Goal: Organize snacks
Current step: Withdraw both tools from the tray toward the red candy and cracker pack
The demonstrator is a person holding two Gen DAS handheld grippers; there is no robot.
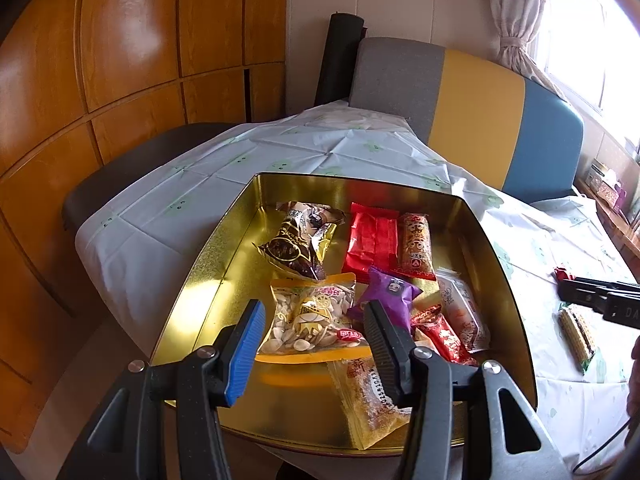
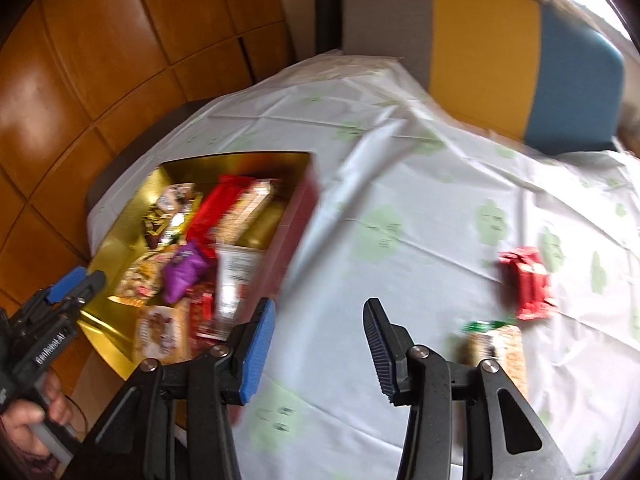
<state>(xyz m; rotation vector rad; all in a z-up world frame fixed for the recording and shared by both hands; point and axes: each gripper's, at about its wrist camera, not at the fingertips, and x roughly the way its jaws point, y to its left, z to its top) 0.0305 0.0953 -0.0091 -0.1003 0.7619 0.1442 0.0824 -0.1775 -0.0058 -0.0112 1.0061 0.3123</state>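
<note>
A gold tin [image 1: 224, 248] on the table holds several snacks, among them a clear packet of seeds [image 1: 308, 316], a purple packet [image 1: 390, 292] and a red packet [image 1: 372, 244]. My left gripper [image 1: 316, 340] hangs open just above the seeds packet, gripping nothing. In the blurred right wrist view my right gripper [image 2: 320, 344] is open over bare tablecloth, right of the tin [image 2: 120, 240]. A red packet [image 2: 526, 284] and a green-ended wafer packet [image 2: 500, 344] lie on the cloth to its right. The left wrist view shows the right gripper [image 1: 568, 292] near those two.
A white tablecloth [image 1: 280, 152] with green prints covers the table. A chair with a grey, yellow and blue back [image 1: 472, 112] stands at the far side, a dark chair [image 1: 132, 172] at the left. Wooden cabinets [image 1: 120, 60] fill the left. A hand [image 2: 24, 420] holds the left gripper.
</note>
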